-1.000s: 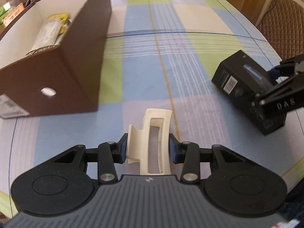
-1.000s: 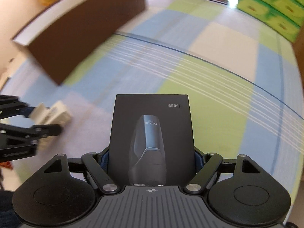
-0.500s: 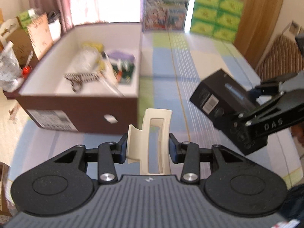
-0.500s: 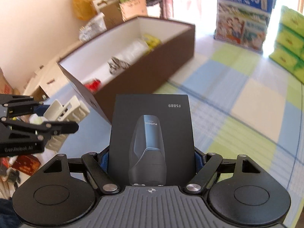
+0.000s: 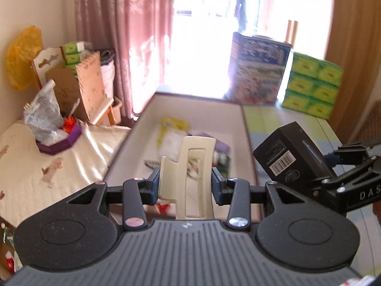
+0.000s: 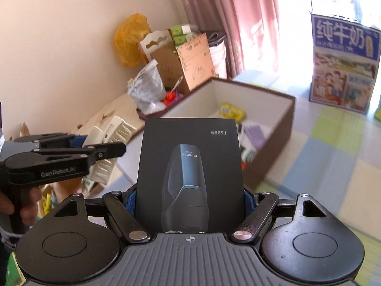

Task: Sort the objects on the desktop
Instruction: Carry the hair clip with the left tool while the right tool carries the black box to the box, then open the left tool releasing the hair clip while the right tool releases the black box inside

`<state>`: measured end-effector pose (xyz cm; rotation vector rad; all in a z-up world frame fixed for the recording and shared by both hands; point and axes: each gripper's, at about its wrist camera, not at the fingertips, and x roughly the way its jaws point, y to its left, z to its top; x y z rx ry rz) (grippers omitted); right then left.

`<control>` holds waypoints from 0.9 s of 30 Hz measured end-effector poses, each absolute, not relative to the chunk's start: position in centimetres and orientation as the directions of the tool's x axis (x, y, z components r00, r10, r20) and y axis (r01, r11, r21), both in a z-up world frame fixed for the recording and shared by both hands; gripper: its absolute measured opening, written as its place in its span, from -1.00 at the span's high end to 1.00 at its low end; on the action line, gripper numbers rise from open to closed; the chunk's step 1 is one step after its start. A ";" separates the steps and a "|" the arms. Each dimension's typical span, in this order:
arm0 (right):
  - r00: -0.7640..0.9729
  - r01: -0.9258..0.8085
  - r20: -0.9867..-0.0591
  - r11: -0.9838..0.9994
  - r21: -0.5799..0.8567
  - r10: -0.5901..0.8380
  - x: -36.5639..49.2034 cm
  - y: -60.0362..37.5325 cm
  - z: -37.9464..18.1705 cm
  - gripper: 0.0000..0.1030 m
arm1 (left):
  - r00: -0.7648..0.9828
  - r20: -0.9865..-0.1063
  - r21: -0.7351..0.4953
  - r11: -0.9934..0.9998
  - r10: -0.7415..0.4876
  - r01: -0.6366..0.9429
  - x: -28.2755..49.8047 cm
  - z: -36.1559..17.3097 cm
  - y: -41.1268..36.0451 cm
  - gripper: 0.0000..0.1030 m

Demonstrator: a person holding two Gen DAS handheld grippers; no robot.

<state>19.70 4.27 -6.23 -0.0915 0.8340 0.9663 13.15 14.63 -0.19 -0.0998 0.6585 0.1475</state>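
Observation:
My left gripper (image 5: 185, 186) is shut on a cream hair claw clip (image 5: 190, 166) and holds it in the air over the near end of the brown storage box (image 5: 250, 147). My right gripper (image 6: 190, 200) is shut on a black shaver box (image 6: 190, 166) marked FS889, raised beside the storage box (image 6: 281, 124). In the left wrist view the shaver box (image 5: 290, 162) and right gripper (image 5: 338, 183) hang at the right. In the right wrist view the left gripper (image 6: 71, 152) with the clip (image 6: 112, 131) is at the left.
The storage box holds a yellow packet (image 5: 173, 126), a purple item (image 6: 254, 131) and other small things. A milk carton box (image 6: 343, 66) and green tissue packs (image 5: 312, 88) stand at the back of the checked tablecloth (image 6: 333, 157). Cardboard and bags (image 6: 152, 81) clutter the left.
Both grippers have risen from near the tablecloth and tilted up while carrying their objects toward the storage box. The left one now hangs over its near end.

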 end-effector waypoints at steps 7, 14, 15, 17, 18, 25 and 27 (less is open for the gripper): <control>0.332 -0.719 -0.703 0.651 0.243 0.629 23.8 10.1 -8.1 -0.47 | 0.745 -0.657 -0.053 0.979 0.115 -0.198 18.4 -1.4 20.2 0.29; 0.348 -0.705 -0.775 0.692 0.154 0.528 26.8 14.2 -11.4 -0.48 | 0.661 -0.743 -0.059 0.974 0.104 -0.219 22.6 -5.3 23.5 0.29; 0.349 -0.707 -0.784 0.693 0.139 0.513 27.0 14.6 -11.8 -0.47 | 0.649 -0.754 -0.061 0.974 0.097 -0.217 23.1 -5.8 23.8 0.29; 0.362 -0.715 -0.802 0.693 0.089 0.476 27.6 15.4 -12.7 -0.47 | 0.629 -0.773 -0.062 0.976 0.086 -0.210 24.0 -6.8 24.0 0.29; 0.369 -0.721 -0.807 0.690 0.066 0.462 27.7 15.7 -13.2 -0.47 | 0.619 -0.781 -0.056 0.977 0.084 -0.203 24.4 -7.3 23.9 0.29; 0.388 -0.744 -0.833 0.667 -0.031 0.394 29.7 16.3 -15.3 -0.47 | 0.553 -0.827 0.003 0.985 0.100 -0.173 26.1 -10.0 23.6 0.29; 0.382 -0.753 -0.836 0.657 -0.034 0.394 29.8 16.4 -15.7 -0.48 | 0.550 -0.824 0.057 0.986 0.134 -0.155 26.2 -10.6 23.1 0.31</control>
